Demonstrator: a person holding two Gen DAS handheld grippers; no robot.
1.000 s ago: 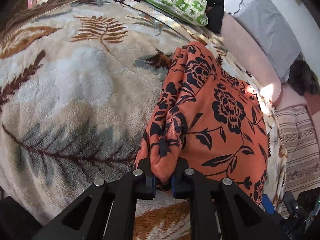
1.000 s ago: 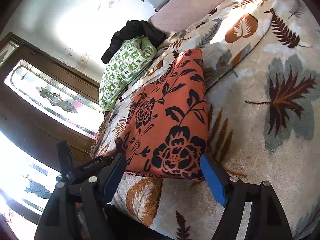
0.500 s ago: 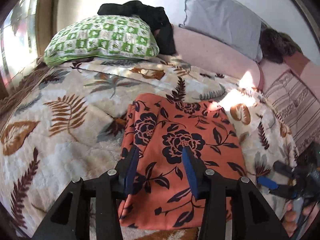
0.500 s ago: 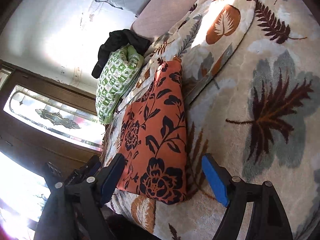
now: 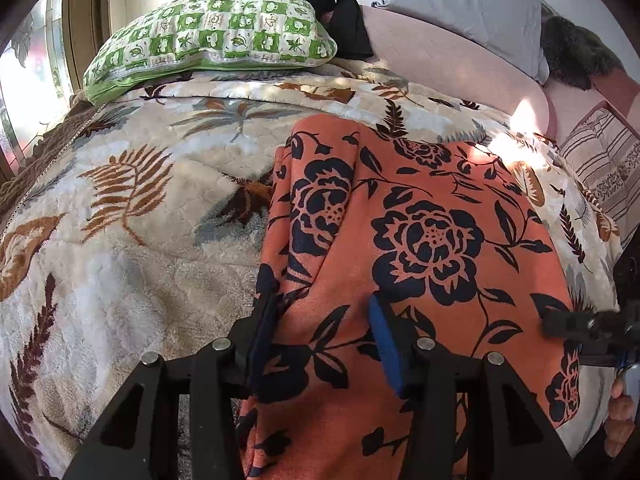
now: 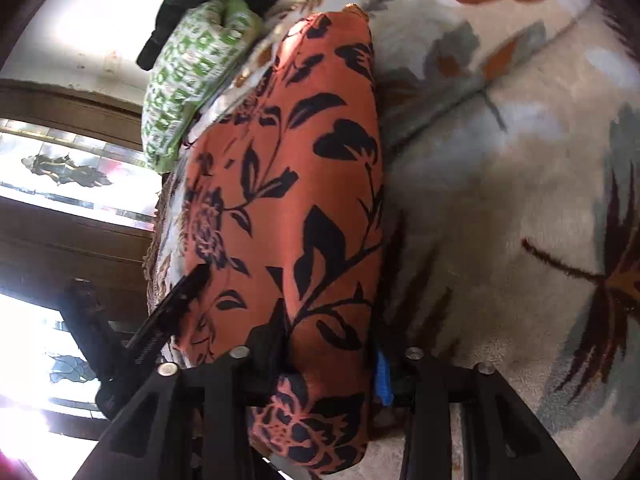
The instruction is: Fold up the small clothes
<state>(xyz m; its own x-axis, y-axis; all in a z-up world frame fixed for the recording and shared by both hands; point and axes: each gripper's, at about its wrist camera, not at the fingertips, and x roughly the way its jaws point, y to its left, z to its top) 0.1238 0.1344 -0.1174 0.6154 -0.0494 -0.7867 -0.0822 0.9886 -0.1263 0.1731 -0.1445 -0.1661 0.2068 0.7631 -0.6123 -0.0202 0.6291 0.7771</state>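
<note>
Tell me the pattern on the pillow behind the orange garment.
The pillow has green-and-white checks with small leaf motifs, clearest in the left wrist view.

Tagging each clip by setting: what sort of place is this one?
Most likely a bedroom at home. The orange floral garment lies on a bed covered by a leaf-print blanket, with a green checked pillow and a grey pillow at its head.

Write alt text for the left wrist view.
The left gripper hangs open over the near left edge of an orange garment with black flowers, lying on a leaf-patterned blanket. A green checked pillow sits behind; the right gripper enters at the right edge.
</note>
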